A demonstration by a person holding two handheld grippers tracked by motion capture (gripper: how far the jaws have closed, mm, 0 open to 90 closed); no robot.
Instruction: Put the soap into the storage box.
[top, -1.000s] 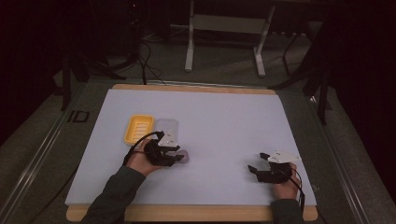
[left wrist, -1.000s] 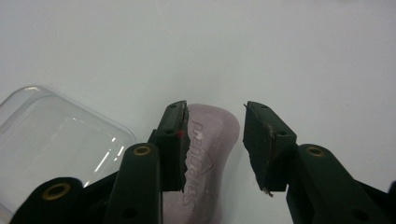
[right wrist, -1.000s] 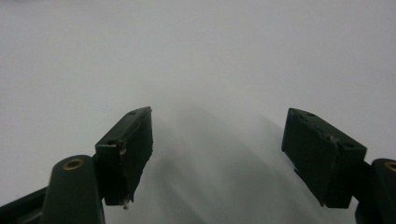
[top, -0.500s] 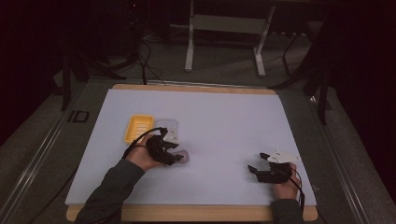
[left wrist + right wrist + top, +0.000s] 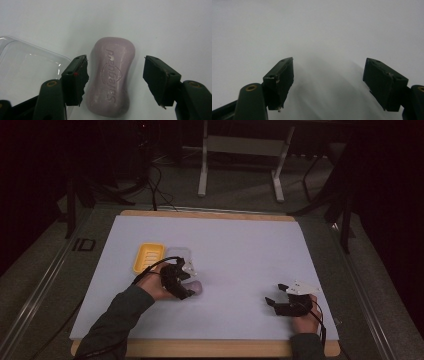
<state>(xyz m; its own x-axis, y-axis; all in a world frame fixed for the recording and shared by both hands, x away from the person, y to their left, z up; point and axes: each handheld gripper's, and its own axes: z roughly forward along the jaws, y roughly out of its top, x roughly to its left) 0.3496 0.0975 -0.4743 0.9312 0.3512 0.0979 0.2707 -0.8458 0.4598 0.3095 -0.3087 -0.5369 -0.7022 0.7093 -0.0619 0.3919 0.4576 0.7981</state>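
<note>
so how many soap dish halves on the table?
2. The yellow ribbed plastic tray lies at the table's left; the clear plastic lid sits right beside it, next to the pale purple soap bar between the open left gripper jaws. None seem hidden.

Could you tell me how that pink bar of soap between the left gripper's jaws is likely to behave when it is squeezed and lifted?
The soap bar looks solid, so it should stay stiff. Its smooth, rounded sides may slip from the open left gripper. Lying flat, it seems unlikely to roll.
</note>
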